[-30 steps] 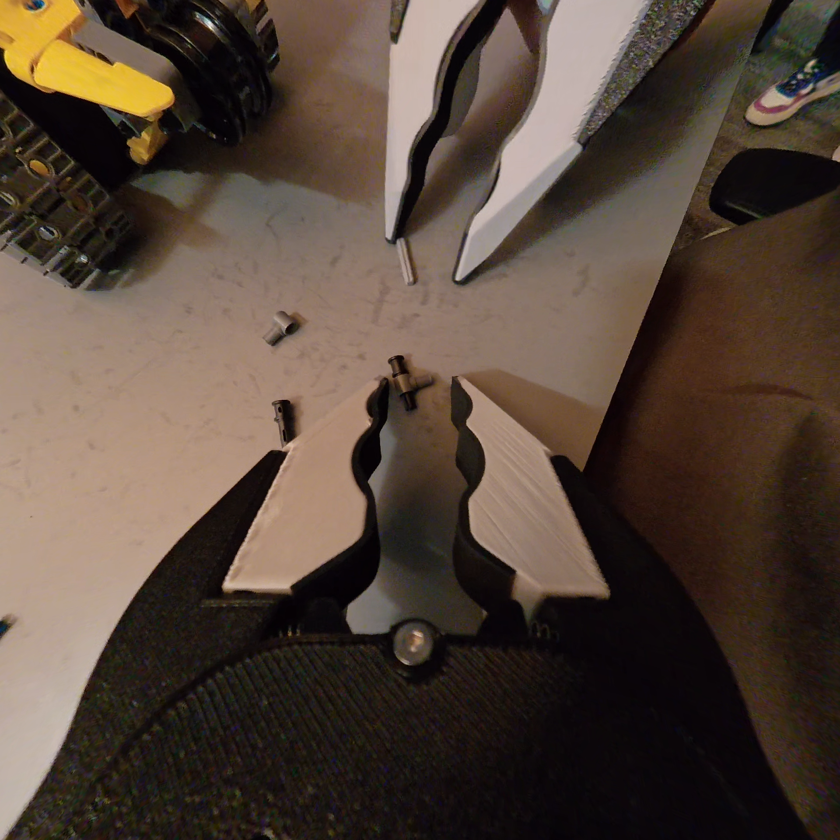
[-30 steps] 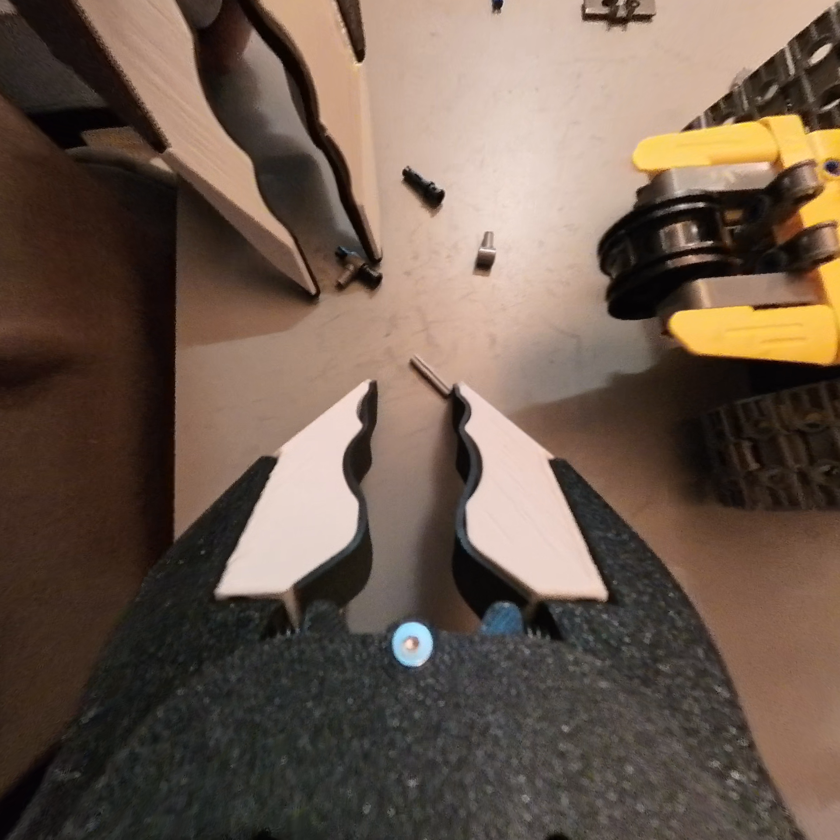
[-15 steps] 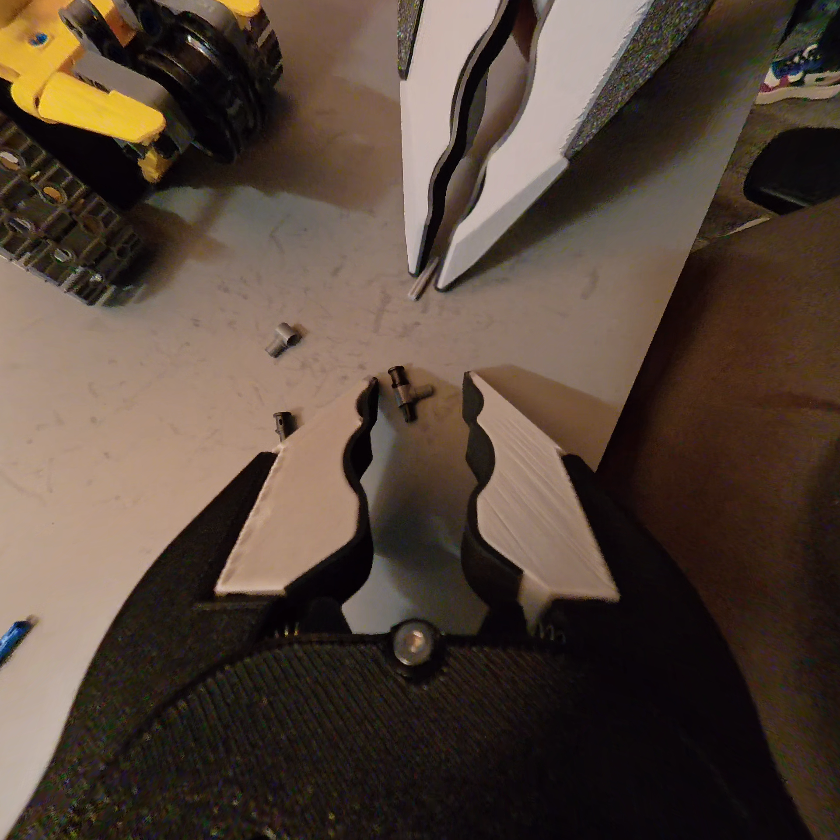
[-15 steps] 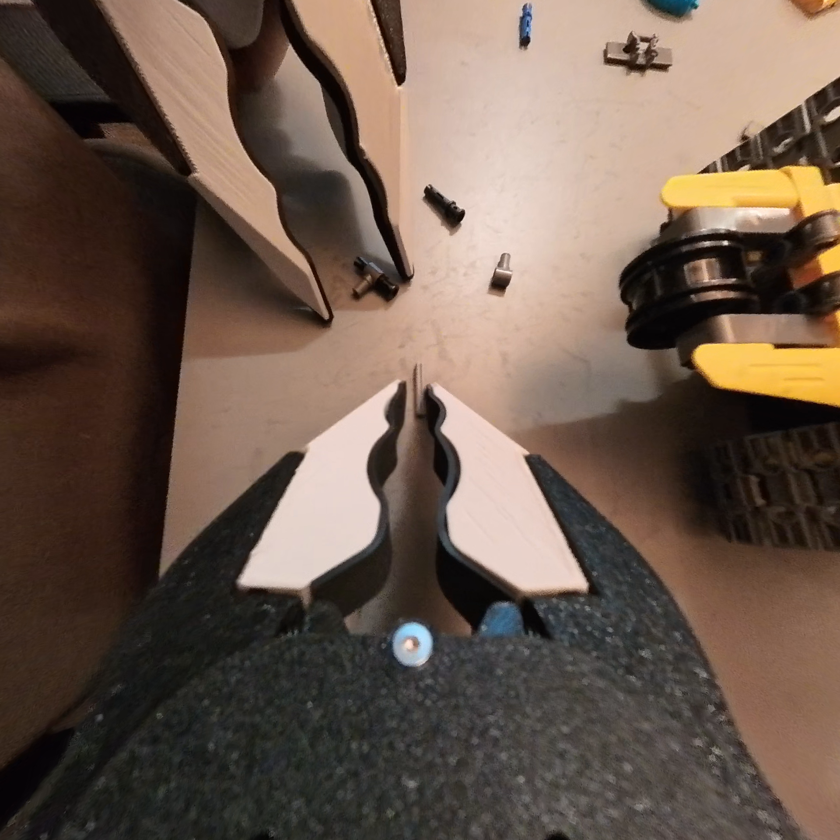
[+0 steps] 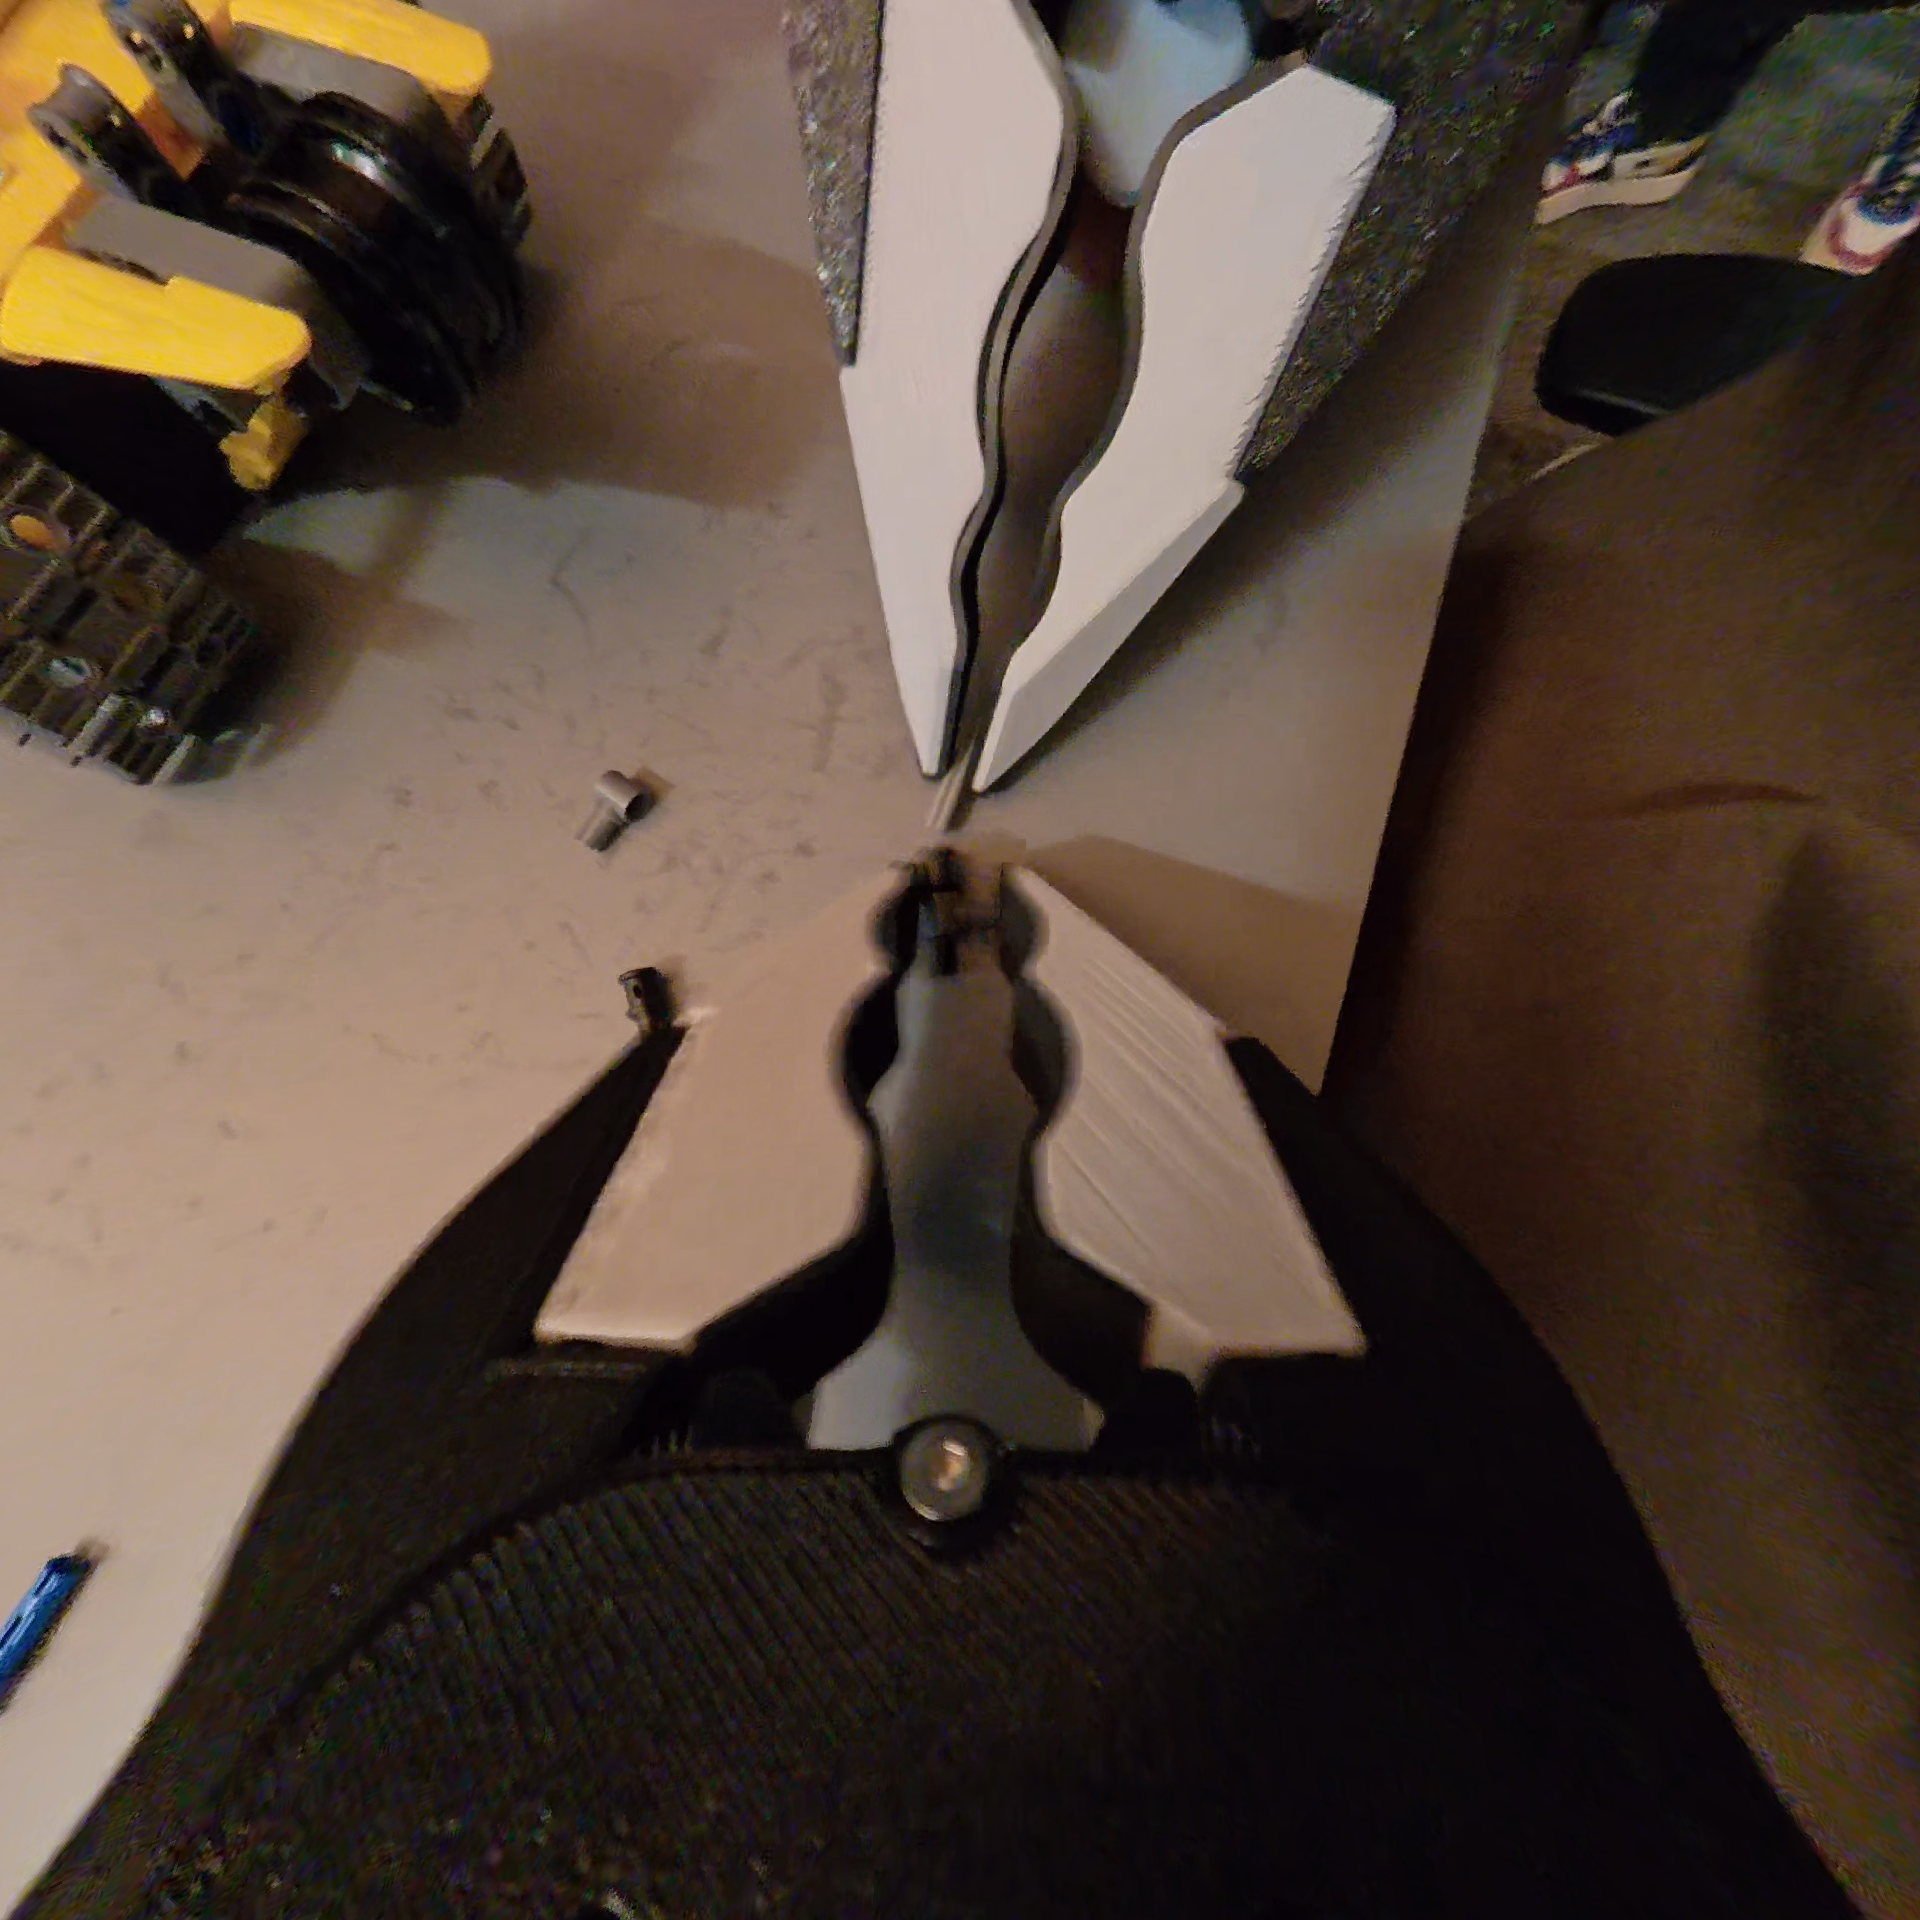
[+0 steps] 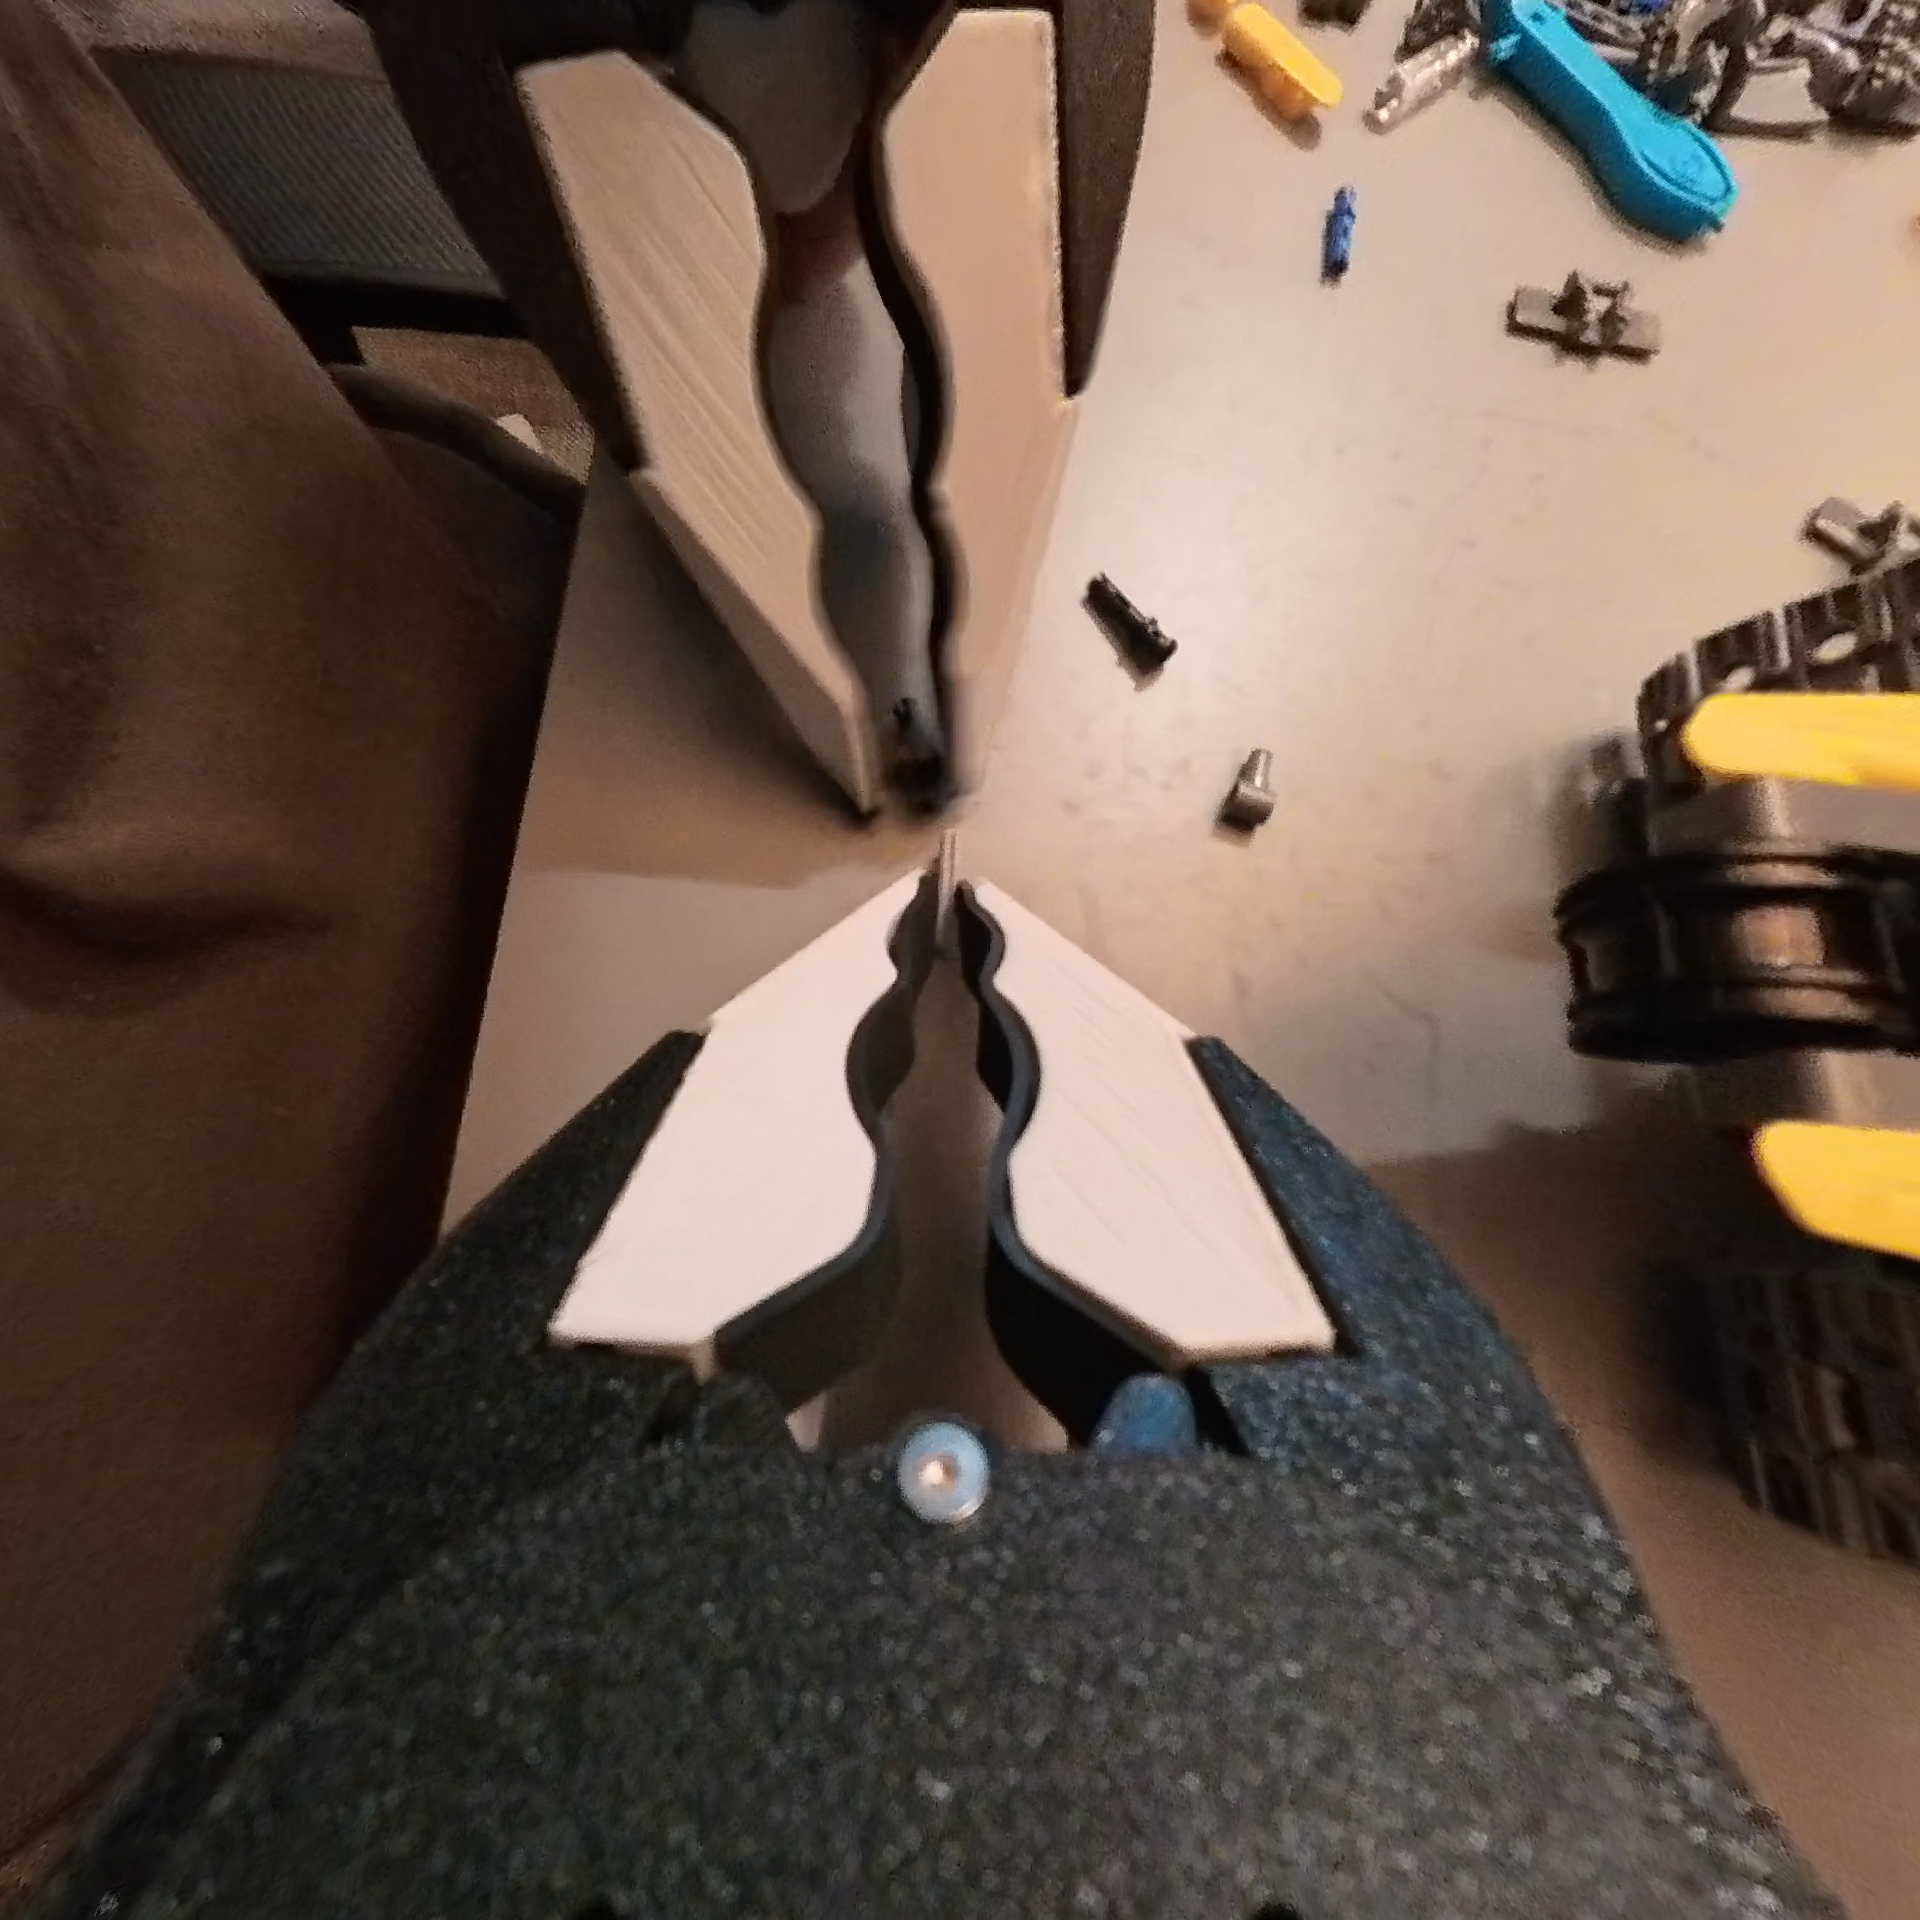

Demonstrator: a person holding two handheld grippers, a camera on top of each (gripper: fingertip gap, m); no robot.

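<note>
- left tongs (image 5: 948, 883) nearly closed, tips pinching a small black-and-grey connector piece (image 5: 940, 906); its long axis runs roughly along the fingers, blurred so exact shape is unclear
- right tongs (image 6: 940, 899) closed to a sliver on a thin grey rod (image 6: 943, 883); rod lies along the fingers, free end pointing forward at the left tongs
- both tongs meet tip to tip over the grey worktop (image 5: 312, 1039), near its edge; rod end just short of the connector, contact can't be told
- left wrist view: black pin (image 5: 644, 992) half hidden behind left finger edge; right wrist view shows a black pin (image 6: 1130, 629) whole
- small grey stub connector (image 5: 615, 805) lies loose on the worktop, beside both tongs
- blue pin (image 5: 36, 1642) cut off at frame edge
- yellow-and-black tracked model (image 5: 208, 260) farther off, cut by frame in both views
- right wrist view only: blue tool (image 6: 1600, 125), dark flat piece (image 6: 1579, 322), far clutter blurred
</note>
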